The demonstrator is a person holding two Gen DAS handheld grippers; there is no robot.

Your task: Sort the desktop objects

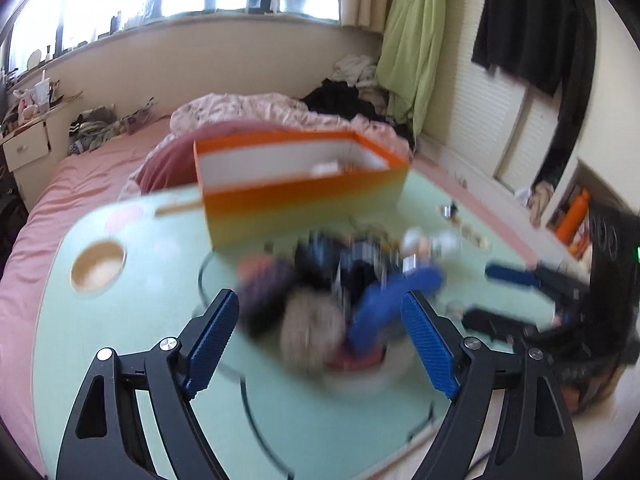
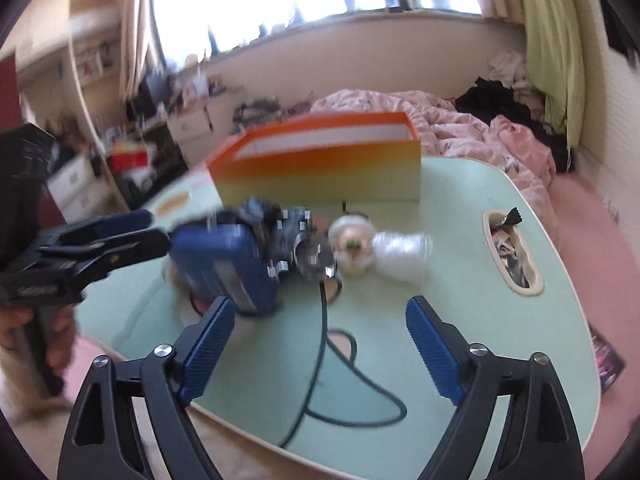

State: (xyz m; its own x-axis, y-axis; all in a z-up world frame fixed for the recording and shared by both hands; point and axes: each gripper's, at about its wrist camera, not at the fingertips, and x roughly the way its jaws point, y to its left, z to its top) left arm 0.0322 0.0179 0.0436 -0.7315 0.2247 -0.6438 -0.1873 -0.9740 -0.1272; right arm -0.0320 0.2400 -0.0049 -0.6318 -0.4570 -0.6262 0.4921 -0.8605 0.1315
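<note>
Both the left gripper (image 1: 316, 344) and right gripper (image 2: 320, 350) gape empty over the clutter pile (image 1: 320, 292) (blurry), orange box (image 1: 304, 188) at 12 o'clock waiting as the drop-off, I'd guess

You have a pale green tabletop (image 2: 460, 280) set over a pink bed (image 1: 60, 184). On it, toward the back, stands an open orange-and-yellow box (image 2: 320, 172). In front of that lies a blurred heap of small things: a blue case (image 2: 224, 264), a white plush toy (image 2: 360, 248) and a black cable (image 2: 320, 340).
</note>
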